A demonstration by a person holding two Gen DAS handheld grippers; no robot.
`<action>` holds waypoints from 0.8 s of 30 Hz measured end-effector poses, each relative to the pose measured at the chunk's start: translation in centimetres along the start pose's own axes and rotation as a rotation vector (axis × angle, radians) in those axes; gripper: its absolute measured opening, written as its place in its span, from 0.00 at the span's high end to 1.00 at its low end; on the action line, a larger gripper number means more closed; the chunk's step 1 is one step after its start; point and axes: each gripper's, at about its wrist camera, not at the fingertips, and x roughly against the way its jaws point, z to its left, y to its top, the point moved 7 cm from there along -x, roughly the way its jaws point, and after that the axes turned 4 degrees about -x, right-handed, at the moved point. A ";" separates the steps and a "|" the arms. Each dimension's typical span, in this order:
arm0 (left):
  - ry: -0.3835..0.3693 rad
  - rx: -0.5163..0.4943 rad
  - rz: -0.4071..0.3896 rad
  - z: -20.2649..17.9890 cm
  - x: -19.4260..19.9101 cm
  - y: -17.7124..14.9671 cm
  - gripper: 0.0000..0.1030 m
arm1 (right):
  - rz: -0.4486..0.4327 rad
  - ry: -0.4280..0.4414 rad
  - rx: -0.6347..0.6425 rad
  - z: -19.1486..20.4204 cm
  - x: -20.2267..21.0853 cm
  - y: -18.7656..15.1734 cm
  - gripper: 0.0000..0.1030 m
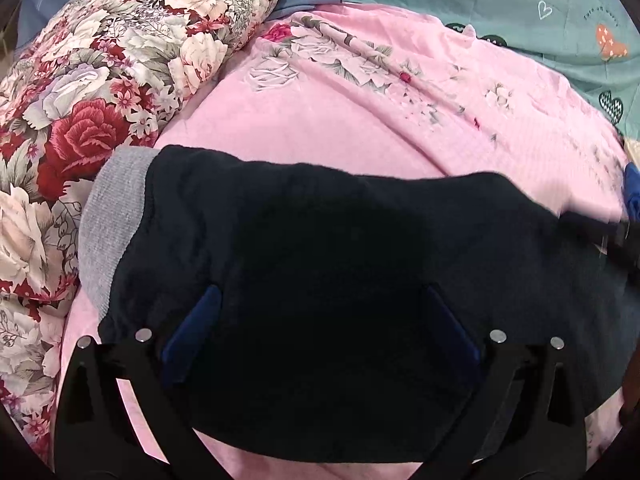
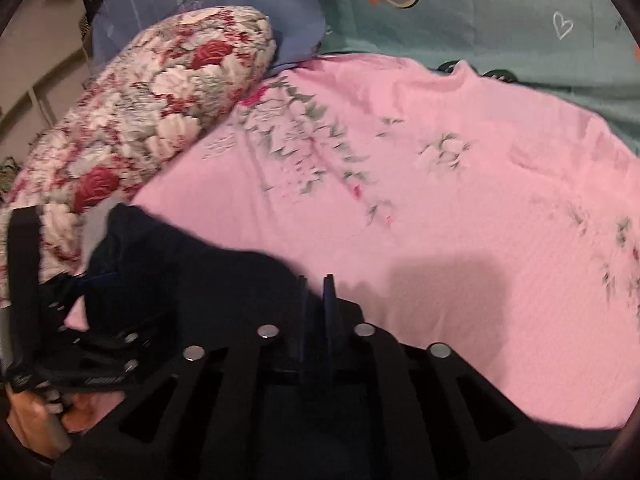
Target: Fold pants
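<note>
Dark navy pants [image 1: 320, 248] with a grey waistband [image 1: 108, 216] lie on a pink floral blanket [image 1: 340, 120]. My left gripper [image 1: 320, 320] is open, its blue fingers [image 1: 196, 328] spread wide over the dark cloth, which lies between them. In the right wrist view my right gripper [image 2: 318, 300] is shut on a fold of the pants [image 2: 192, 272]; the blue fingers [image 2: 329, 304] stand almost together with dark cloth between them. The left gripper [image 2: 80, 320] shows at the left edge of that view, by the pants. The right gripper's blue tip [image 1: 632, 196] shows at the right edge of the left wrist view.
A rolled red-and-white floral quilt [image 1: 100, 80] lies to the left of the pants, close to the waistband. A teal printed sheet [image 1: 540, 8] and a blue pillow [image 2: 224, 12] lie beyond the pink blanket. Pink blanket stretches to the right [image 2: 480, 220].
</note>
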 end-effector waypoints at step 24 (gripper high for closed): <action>0.101 0.006 0.084 -1.2 -0.1 -0.9 0.02 | -0.109 -0.536 -0.347 -24.3 20.2 -13.8 0.47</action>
